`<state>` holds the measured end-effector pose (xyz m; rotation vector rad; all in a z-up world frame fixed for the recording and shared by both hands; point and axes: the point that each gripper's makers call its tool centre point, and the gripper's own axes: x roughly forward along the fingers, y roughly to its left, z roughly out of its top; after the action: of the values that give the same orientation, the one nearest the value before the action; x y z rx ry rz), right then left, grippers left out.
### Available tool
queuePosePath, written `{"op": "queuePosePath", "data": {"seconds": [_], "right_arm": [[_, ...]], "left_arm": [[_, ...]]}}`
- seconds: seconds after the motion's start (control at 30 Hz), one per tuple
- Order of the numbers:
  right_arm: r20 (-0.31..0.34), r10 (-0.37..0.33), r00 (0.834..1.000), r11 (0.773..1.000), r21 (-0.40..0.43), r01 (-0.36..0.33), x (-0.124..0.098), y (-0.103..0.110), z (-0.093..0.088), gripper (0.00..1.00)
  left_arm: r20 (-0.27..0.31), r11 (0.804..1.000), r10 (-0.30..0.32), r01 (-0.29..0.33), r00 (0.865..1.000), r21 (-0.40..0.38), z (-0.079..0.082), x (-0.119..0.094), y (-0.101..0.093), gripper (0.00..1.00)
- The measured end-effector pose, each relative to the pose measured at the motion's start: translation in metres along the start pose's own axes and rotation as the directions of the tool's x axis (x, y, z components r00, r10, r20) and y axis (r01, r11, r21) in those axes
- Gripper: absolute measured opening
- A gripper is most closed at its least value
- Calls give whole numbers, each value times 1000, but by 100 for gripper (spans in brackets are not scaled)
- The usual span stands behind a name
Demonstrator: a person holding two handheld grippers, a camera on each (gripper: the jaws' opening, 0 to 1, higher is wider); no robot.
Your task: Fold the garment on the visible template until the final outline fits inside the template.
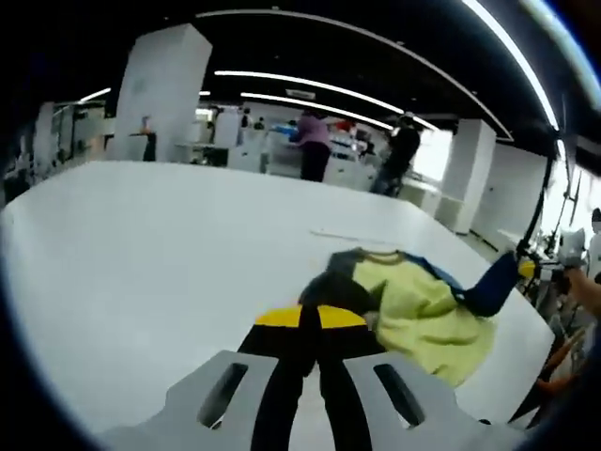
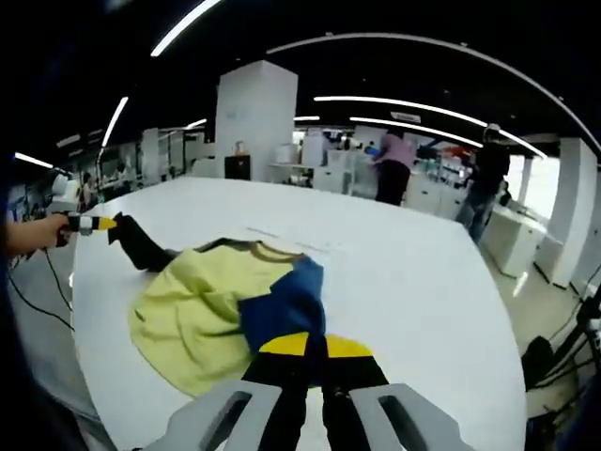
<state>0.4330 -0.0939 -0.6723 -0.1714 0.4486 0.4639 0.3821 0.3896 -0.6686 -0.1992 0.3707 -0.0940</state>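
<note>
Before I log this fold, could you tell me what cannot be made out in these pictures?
- Template: left gripper view, one faint line on the table; the rest is too faint or under the shirt.
- Shirt's cuffs: pinched inside the shut left gripper and right gripper, each view.
- Table's near edge: both views, hidden behind the jaws.

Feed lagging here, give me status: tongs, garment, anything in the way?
Left tongs shut on dark sleeve. Right tongs shut on blue sleeve. Garment bunched on white table, unfolded. Nothing in the way.
</note>
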Motion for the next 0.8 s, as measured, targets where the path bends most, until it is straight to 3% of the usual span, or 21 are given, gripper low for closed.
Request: {"op": "queuePosePath", "data": {"seconds": [0.1, 0.27, 0.5, 0.63, 0.7, 0.8], "right_arm": [[-7, -34, 999, 999, 32, 34, -1, -15, -4, 0], [-8, -93, 996, 988, 119, 93, -5, -41, -10, 0], [-30, -143, 989, 971, 187, 146, -8, -73, -26, 0], [-63, -167, 984, 961, 211, 176, -9, -86, -40, 0], [-73, -179, 981, 954, 230, 191, -9, -92, -47, 0], [-98, -201, 975, 945, 243, 219, -12, -101, -60, 0]], "left_arm": [[0, 999, 28, -28, 1000, -26, 3, 1, 11, 1], [76, 967, 64, -43, 995, -249, 15, 5, 31, 1], [42, 955, 120, -104, 992, -278, 2, 8, 56, 1], [4, 951, 176, -169, 984, -258, -8, 9, 76, 1], [-27, 923, 182, -180, 983, -341, -15, 10, 83, 1], [-55, 936, 182, -190, 982, -297, -20, 12, 88, 1]]}}
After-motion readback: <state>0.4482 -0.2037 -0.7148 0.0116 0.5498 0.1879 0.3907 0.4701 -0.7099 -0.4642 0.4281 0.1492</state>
